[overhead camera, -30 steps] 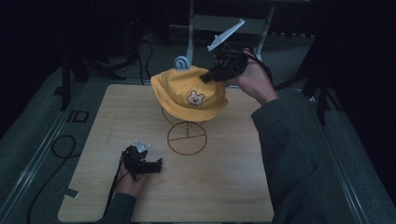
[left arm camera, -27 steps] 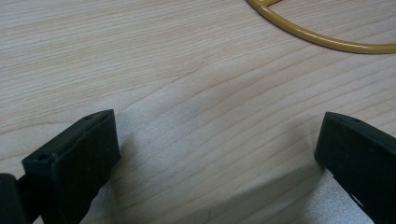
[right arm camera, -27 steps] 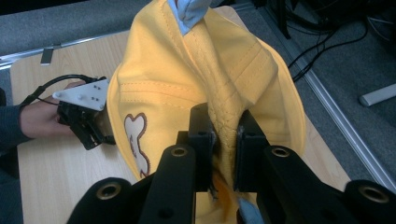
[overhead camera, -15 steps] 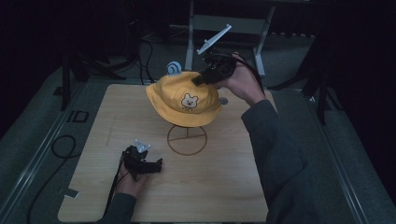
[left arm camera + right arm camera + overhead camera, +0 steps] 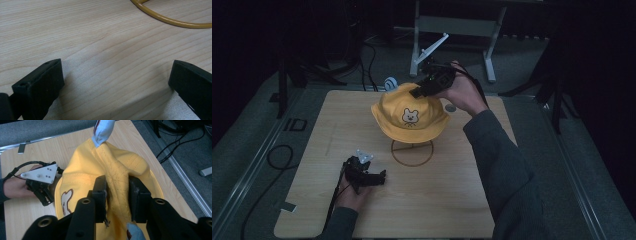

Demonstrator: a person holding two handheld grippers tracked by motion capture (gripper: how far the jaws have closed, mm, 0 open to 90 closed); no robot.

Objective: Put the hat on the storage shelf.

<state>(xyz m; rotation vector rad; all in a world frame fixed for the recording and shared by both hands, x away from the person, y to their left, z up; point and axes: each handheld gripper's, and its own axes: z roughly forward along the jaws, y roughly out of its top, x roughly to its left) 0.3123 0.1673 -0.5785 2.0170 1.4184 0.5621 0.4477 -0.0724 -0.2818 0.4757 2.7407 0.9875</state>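
A: Start nearest. What is the left gripper (image 5: 371, 179) doing?

B: It lies low on the wooden table (image 5: 452, 200), held by a hand at the near edge. In its own view the 2 black jaws stand wide apart with bare wood between them, so it is released and holds nothing. The sleeve behind it is cut off at the bottom of the high view.

A: And just beyond it?

B: A yellow wire ring (image 5: 412, 152), the foot of a stand. In the left gripper view only an arc of it (image 5: 172, 22) shows, cut off at the top edge. The stem above it is hidden under the hat.

A: Where is the hat?

B: The yellow hat (image 5: 410, 117) sits on that stand near the middle of the table, its bear face turned toward the person. It has 2 pale blue ears (image 5: 102, 131); the second is half hidden behind the right jaws.

A: And the right gripper (image 5: 419, 92)?

B: It is at the far side of the crown. Its jaws have just been opening, and a fold of the crown (image 5: 117, 187) stands between them. Whether the pads press that fold I cannot tell.
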